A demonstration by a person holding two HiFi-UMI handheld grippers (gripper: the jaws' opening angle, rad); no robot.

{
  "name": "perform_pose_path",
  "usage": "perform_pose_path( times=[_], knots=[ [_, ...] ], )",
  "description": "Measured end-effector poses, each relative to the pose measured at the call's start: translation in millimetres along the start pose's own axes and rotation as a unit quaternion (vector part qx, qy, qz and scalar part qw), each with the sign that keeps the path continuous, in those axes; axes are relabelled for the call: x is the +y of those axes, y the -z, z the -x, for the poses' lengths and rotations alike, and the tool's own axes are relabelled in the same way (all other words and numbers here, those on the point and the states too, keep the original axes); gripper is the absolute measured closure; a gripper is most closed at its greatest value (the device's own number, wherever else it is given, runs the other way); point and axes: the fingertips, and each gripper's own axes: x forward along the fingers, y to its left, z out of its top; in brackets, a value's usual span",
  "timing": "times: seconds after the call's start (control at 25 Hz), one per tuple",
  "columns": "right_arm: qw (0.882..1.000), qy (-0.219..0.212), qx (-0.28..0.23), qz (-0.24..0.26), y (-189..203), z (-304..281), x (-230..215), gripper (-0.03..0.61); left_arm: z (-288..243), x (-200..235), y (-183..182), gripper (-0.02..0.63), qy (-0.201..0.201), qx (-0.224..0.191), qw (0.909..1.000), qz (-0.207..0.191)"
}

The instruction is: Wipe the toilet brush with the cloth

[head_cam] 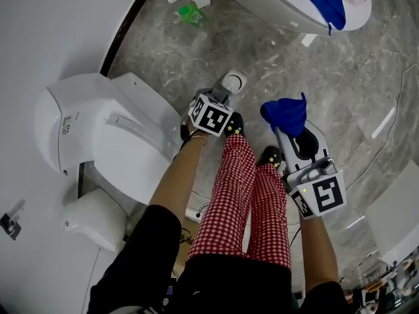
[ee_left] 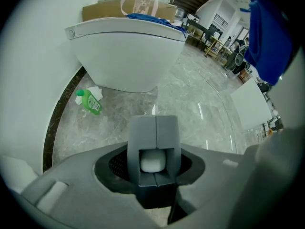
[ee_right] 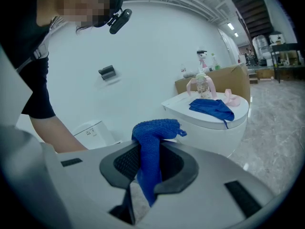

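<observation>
Tongs in both hands are occupied. The left tongs point steeply down at the grey marble floor, just beside the person's black shoe. Their jaws stand wide and are clamped on the grey plastic toilet brush. Its handle is squared, with a seam down the middle and a window in which a rounded white piece shows, and it fills the gap between the jaws. In the head view a small round white holder sits on the floor right at the tip of those tongs; whether the brush touches it I cannot tell. The right tongs are held off to the side, tilted slightly down. They are nipped on the bright blue knitted cloth, which bunches over the tip and trails a tail down between the jaws. Cloth and brush are apart. A white porcelain toilet stands at the person's left. A green plastic bottle lies on the floor by the wall.
</observation>
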Motion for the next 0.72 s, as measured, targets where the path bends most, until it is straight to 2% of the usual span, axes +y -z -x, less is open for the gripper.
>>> perform_pose_path(
  times=[0.72],
  knots=[
    [1.000, -0.015, 0.000, 0.013, -13.0, 18.2, 10.0, 0.502, 42.0, -13.9, 16.8, 0.443, 0.001, -0.032, 0.9988, 0.038]
  ],
)
